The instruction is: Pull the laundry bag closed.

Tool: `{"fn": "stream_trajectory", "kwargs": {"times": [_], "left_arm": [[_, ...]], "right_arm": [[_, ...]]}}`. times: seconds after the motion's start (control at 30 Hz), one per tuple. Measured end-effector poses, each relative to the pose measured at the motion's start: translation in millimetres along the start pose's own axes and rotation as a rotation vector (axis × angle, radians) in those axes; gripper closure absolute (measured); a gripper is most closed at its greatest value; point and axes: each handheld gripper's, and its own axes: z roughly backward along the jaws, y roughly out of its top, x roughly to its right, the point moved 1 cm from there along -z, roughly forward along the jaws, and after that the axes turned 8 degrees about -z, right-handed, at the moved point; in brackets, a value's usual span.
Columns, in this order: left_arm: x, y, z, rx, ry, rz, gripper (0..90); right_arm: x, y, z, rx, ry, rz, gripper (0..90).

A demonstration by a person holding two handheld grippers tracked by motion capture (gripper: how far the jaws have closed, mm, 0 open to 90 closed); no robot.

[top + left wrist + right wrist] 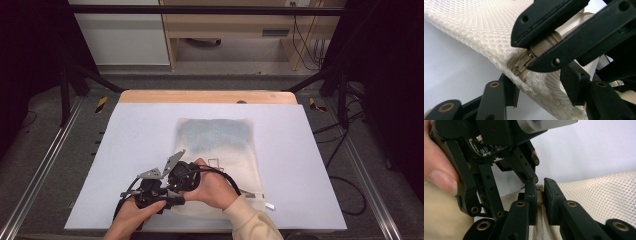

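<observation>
Two grippers meet at the near left corner of the mesh bag [220,150], which lies flat on the white table [135,135] with something bluish inside its far end. In the high view the left gripper [167,199] and right gripper [176,190] are packed tight together there, probably because the zipper ends at that corner. In the left gripper view, the right gripper is clenched on the beige zipper pull [522,62] right at the bag's edge. The left gripper's own jaws straddle that same edge, one below the mesh and one above. I cannot tell whether its pads press yet. My reading is that it is placed to pin the fabric so the pull has something to work against. In the right gripper view, the jaws stand nearly together with the pull pinched between them and the zipper tape running down towards the camera. The left gripper sits just beyond. Judgement: the bag is being braced for a zipper stroke, which has not started.
</observation>
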Motion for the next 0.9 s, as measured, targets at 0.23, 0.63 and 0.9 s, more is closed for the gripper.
{"fn": "stream_trajectory", "kwargs": {"times": [0.23, 0.63, 0.9], "left_arm": [[-1.5, 0.2, -2.3, -0.001, -0.013, -0.004, 63.1], [-8.5, -0.2, -1.4, 0.000, -0.004, -0.015, 79.8], [-7.5, -0.7, -0.8, 0.001, 0.011, -0.010, 84.7]], "right_arm": [[0.9, -0.9, -0.4, 0.001, 0.004, 0.002, 81.7], [2.8, -2.7, 0.7, -0.008, -0.002, 0.004, 81.7], [2.9, -4.3, 0.8, -0.004, 0.004, 0.010, 81.7]]}}
